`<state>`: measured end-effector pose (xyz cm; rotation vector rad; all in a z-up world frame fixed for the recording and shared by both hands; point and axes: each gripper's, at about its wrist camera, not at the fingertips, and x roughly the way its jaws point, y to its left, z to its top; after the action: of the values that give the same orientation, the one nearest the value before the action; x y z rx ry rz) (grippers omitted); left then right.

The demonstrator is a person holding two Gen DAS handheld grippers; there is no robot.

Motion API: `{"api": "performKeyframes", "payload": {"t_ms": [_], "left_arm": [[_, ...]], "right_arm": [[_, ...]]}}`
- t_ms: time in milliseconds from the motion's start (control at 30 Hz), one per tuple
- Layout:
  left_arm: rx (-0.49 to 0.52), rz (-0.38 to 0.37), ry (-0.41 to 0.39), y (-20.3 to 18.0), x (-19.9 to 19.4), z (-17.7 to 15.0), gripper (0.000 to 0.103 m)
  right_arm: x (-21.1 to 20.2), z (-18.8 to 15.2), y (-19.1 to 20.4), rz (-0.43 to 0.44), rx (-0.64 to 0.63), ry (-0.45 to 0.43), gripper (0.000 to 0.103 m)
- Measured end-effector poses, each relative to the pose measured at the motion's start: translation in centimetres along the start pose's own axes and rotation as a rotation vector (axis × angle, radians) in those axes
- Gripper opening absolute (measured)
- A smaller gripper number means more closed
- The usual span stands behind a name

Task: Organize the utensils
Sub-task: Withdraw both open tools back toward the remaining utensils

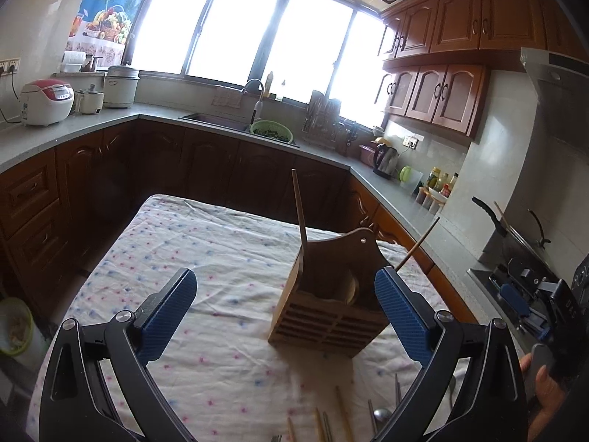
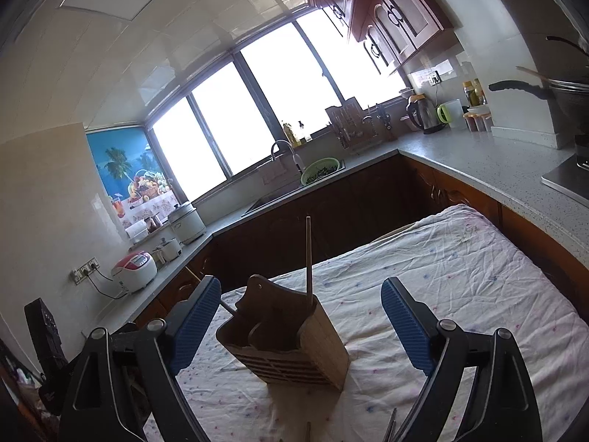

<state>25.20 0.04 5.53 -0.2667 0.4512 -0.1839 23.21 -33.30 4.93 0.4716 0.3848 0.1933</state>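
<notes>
A wooden utensil holder (image 1: 331, 294) stands on the cloth-covered table (image 1: 206, 258); it also shows in the right wrist view (image 2: 291, 339). Chopsticks (image 1: 299, 206) stick up out of it, and one chopstick (image 2: 308, 258) shows in the right wrist view. A wooden spoon bowl (image 1: 352, 290) shows inside. Loose chopsticks and a metal spoon (image 1: 381, 414) lie on the cloth near the front edge. My left gripper (image 1: 285, 283) is open and empty, above the table before the holder. My right gripper (image 2: 301, 293) is open and empty, the holder between its fingers' line of sight.
Kitchen counters run around the table, with a rice cooker (image 1: 46, 101), a sink with a green colander (image 1: 271, 130), a kettle (image 1: 386, 160) and a stove with a pan (image 1: 515, 235) at the right. The right gripper shows at the left wrist view's right edge (image 1: 522, 294).
</notes>
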Motion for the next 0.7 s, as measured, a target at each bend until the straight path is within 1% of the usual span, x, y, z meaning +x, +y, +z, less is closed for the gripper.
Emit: {"api": "performKeyframes", "payload": {"t_ms": [167, 367, 567, 700], "left_arm": [[0.015, 0.017, 0.03, 0.2, -2.8, -1.8, 0.1], [0.033, 0.012, 0.079, 0.2, -4.9, -4.4, 0.1], [0.038, 0.011, 0.132, 0.7, -5.8, -7.2, 0.1], [0.036, 0.015, 0.168, 0.9, -5.7, -8.5, 0.1]], "right_arm": [[-3.0, -1.6, 0.2, -0.013, -0.018, 0.022, 0.091], [-5.8, -4.5, 0.2, -0.047, -0.054, 0.068, 0.091], [-7.7, -7.5, -0.1, -0.08, -0.079, 0.118, 0.091], [-8.1, -8.9, -0.7, -0.094, -0.074, 0.152, 0.091]]}}
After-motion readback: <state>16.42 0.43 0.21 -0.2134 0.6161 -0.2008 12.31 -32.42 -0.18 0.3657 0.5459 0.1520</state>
